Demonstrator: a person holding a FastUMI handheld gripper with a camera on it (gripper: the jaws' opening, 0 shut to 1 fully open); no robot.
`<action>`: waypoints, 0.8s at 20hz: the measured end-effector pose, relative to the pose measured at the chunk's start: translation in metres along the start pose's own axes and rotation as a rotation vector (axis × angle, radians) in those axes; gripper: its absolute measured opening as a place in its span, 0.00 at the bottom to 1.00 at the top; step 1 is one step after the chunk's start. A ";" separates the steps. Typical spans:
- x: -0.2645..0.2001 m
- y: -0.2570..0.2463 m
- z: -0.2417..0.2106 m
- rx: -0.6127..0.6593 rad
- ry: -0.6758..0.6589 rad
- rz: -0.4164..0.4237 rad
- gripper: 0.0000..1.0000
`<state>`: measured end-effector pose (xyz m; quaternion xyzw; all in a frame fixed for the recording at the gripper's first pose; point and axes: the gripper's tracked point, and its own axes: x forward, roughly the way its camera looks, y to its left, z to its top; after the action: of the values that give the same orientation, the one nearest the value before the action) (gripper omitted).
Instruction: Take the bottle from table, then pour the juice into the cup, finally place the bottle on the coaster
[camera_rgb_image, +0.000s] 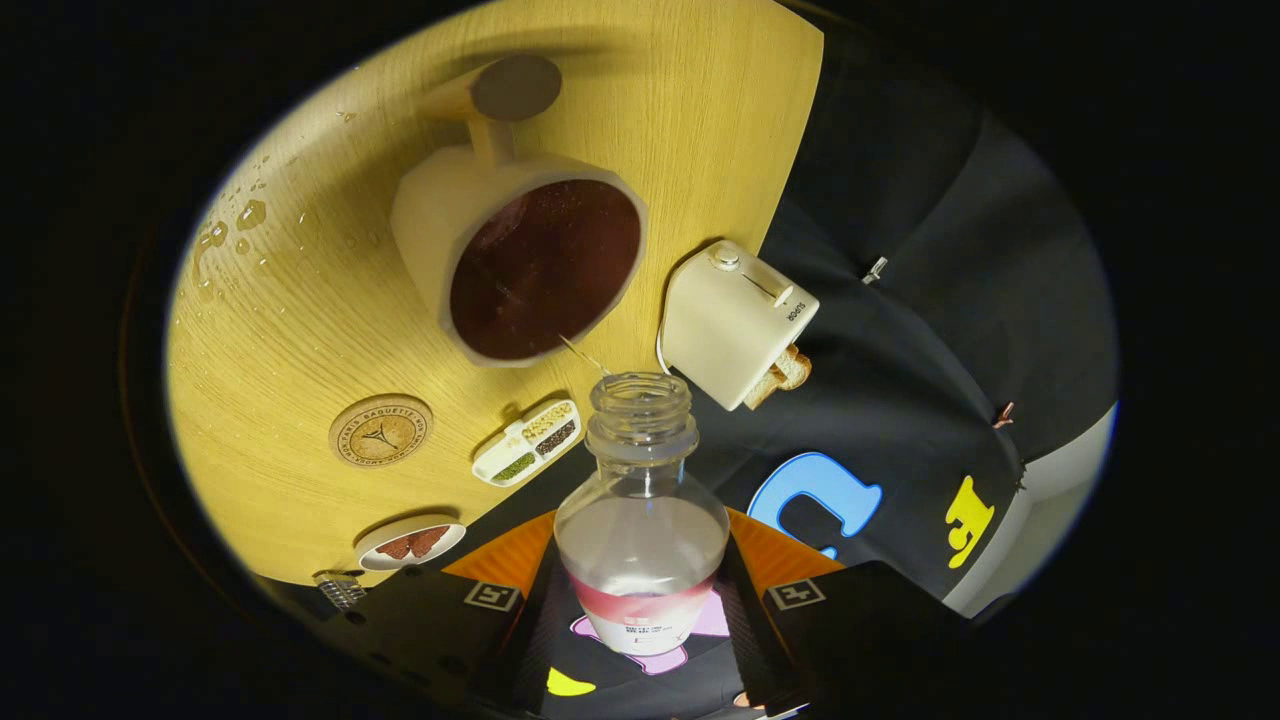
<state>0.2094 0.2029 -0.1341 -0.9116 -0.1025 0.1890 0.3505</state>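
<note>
My gripper (642, 600) is shut on a clear plastic bottle (641, 520), both fingers pressing its sides. The bottle is uncapped and tipped forward, its open mouth just short of the cup's rim, with only a little red juice left near its base. A thin thread of liquid runs from the mouth toward the cup. The cream cup (520, 265) stands on the wooden table beyond the bottle, filled with dark red juice, its handle pointing away. A round cork coaster (381, 430) lies on the table to the left of the bottle.
A cream toaster (735, 322) with bread slices stands at the table's edge, right of the cup. A small white tray (527, 442) of seeds lies between coaster and bottle. A small dish (410, 543) sits nearer the fingers. Water drops dot the wooden table (300, 320) at the far left.
</note>
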 end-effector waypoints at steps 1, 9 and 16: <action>0.000 0.000 0.000 0.000 -0.001 -0.001 0.74; 0.001 -0.003 0.004 0.005 -0.007 -0.007 0.74; 0.000 -0.003 0.004 0.018 -0.013 -0.017 0.74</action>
<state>0.2079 0.2077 -0.1345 -0.9062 -0.1109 0.1928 0.3597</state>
